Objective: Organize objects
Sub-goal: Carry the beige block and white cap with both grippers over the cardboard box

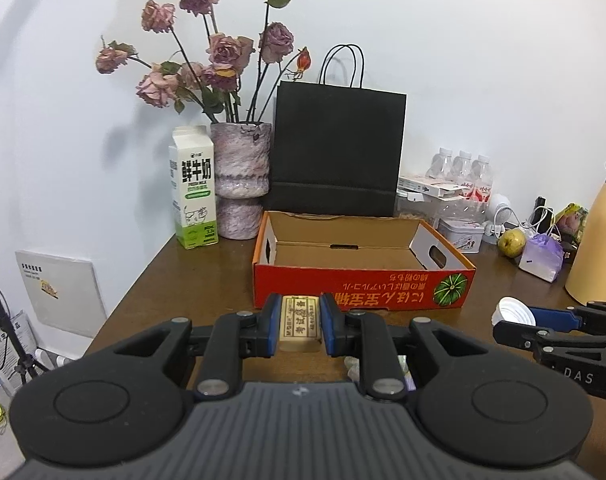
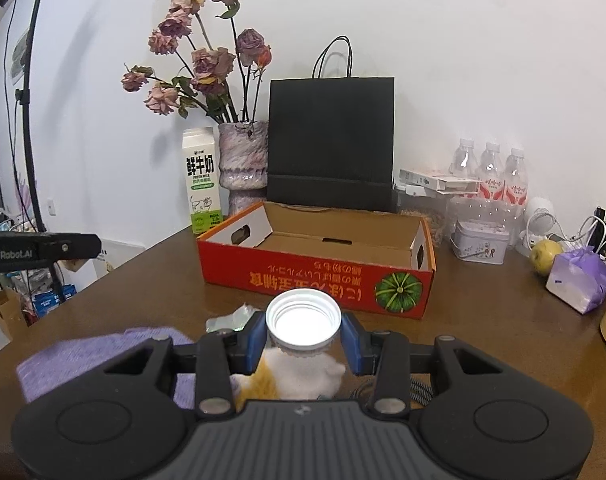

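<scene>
left hand-held gripper (image 1: pixel 301 326): clamped on a cream eraser block (image 1: pixel 300 323), held above the brown tabletop (image 1: pixel 207 276) just short of the red cardboard box (image 1: pixel 363 284). right hand-held gripper (image 2: pixel 303 336): clamped on a white-rimmed jar (image 2: pixel 303 318), near the same box (image 2: pixel 315 276), which is open.

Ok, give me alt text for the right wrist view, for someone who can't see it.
The right gripper is shut on a white-capped jar, held above a brown table just short of an open, empty red cardboard box. Behind the box stand a black paper bag, a milk carton and a vase of dried roses.
</scene>
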`<state>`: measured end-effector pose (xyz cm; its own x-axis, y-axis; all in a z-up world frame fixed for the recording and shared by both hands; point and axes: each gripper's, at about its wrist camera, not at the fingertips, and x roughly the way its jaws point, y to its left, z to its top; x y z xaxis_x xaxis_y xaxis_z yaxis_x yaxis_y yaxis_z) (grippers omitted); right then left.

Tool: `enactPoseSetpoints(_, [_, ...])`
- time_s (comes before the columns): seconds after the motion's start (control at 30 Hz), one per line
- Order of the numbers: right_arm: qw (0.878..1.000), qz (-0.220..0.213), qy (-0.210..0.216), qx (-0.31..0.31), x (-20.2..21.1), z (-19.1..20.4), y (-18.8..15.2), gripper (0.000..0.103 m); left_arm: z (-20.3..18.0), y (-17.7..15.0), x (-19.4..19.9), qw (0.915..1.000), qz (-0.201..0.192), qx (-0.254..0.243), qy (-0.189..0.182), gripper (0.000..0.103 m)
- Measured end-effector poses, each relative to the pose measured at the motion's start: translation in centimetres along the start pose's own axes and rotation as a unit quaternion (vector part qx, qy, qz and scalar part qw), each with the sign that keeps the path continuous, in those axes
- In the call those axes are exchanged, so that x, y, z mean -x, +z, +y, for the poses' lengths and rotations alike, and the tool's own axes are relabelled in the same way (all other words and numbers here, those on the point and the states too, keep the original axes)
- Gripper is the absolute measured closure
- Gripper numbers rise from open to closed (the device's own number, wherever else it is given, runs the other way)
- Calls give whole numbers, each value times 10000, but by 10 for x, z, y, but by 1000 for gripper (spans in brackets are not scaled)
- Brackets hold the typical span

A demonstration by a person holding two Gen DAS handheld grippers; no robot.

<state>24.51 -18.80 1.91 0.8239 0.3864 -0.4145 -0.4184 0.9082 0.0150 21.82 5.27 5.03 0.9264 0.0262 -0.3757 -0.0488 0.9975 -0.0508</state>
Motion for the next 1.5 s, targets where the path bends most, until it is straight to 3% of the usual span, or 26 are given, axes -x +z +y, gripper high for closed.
enactPoseSetpoints(0.37, [10000, -34, -40, 84, -33, -4, 28, 64, -10, 29, -35, 9994, 168, -165, -249, 82])
enactPoseSetpoints(1.17, [9995, 219, -58, 208, -95, -18, 70, 64, -20, 78, -101, 9950, 512, -756, -396, 82])
enactPoseSetpoints(1.5, [9986, 420, -154, 295, -128, -24, 85, 64, -6, 90, -135, 9948, 654, -659, -412, 82])
